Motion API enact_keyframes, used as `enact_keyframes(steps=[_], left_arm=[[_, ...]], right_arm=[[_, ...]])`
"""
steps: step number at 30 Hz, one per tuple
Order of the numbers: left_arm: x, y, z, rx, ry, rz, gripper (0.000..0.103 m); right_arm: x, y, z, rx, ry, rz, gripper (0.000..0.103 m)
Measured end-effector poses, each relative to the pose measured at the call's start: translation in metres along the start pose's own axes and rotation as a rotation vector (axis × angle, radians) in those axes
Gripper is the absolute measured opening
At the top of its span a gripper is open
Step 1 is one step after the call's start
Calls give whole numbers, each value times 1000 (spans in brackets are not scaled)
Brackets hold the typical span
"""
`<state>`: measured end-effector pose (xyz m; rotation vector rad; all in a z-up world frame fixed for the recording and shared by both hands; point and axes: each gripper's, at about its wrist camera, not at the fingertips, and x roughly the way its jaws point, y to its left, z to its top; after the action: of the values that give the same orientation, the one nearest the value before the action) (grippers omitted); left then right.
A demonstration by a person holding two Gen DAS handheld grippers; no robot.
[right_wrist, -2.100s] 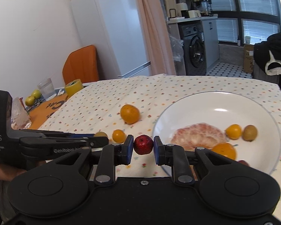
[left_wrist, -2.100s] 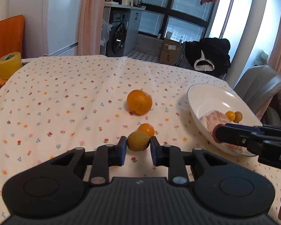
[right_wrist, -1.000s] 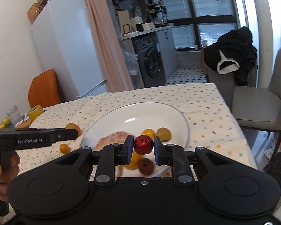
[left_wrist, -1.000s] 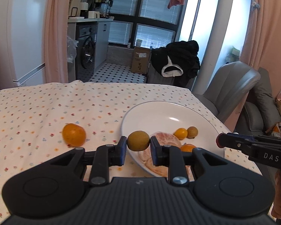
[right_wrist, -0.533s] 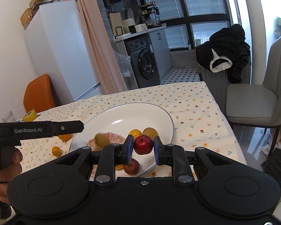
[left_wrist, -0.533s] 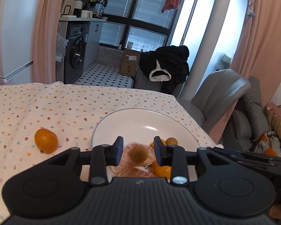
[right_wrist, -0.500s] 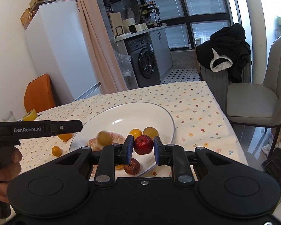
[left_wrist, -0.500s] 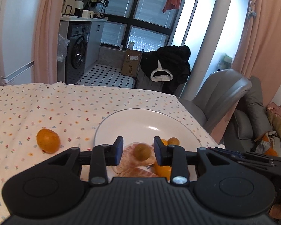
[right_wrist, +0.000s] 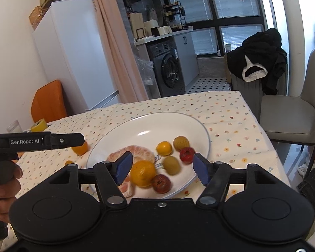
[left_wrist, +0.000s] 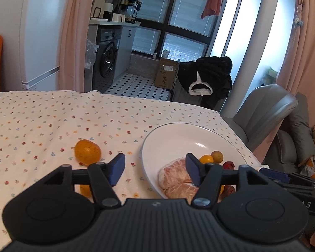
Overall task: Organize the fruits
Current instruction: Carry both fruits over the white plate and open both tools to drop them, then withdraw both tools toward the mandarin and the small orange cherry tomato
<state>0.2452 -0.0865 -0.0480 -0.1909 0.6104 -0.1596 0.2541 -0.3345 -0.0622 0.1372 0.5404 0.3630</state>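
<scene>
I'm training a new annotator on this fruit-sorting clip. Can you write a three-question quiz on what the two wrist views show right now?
1. True or false: the right gripper is clamped on a fruit.
2. How many orange fruits lie on the floral tablecloth, off the white round plate?
3. Which lies nearest the plate's far rim? A. peeled pink citrus segments B. brown-yellow round fruit C. wrinkled dark red fruit

Key
1. False: both it and the left gripper are open and empty.
2. Two: a large orange and a small orange fruit.
3. B
</scene>
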Motion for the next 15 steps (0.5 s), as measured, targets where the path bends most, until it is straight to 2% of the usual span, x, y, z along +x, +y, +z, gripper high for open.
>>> enact_keyframes(steps=[8, 15], left_arm=[[-19, 20, -2, -13, -22, 59, 77], [-38, 41, -5, -24, -47, 113, 81]], right_arm=[[1, 17, 1, -14, 6, 31, 64], [4, 42, 2, -45, 9, 70, 65]])
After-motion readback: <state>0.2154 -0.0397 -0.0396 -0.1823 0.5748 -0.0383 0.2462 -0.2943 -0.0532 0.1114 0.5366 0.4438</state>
